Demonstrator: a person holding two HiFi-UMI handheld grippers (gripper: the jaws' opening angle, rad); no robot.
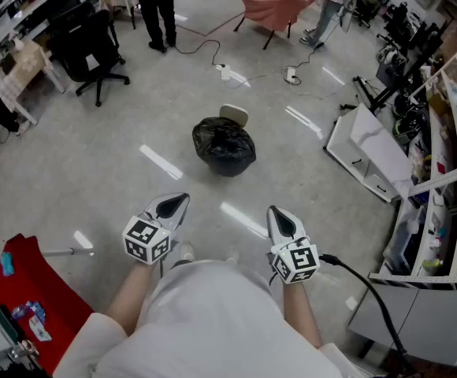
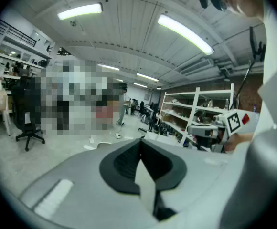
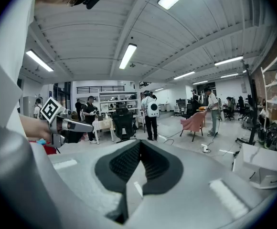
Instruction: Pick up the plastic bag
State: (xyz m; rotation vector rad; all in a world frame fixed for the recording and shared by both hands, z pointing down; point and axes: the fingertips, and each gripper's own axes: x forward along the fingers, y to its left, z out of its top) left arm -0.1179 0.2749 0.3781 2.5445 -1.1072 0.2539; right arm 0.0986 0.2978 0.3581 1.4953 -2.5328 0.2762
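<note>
A full black plastic bag (image 1: 224,146) sits on the grey floor, ahead of me and roughly midway between my hands. My left gripper (image 1: 180,200) is held low at the left, shut and empty, well short of the bag. At the right, my right gripper (image 1: 275,210) is likewise shut with nothing in it. In the left gripper view the jaws (image 2: 140,143) meet in a closed seam and point level across the room. The right gripper view shows the same closed seam (image 3: 139,144). The bag is hidden in both gripper views.
A pale bin lid (image 1: 233,115) lies just behind the bag. Cables and power strips (image 1: 223,71) cross the floor farther off. A black office chair (image 1: 94,50) stands at far left, a pink chair (image 1: 273,9) at the back, white shelving (image 1: 441,156) along the right, and a red case (image 1: 31,290) at near left.
</note>
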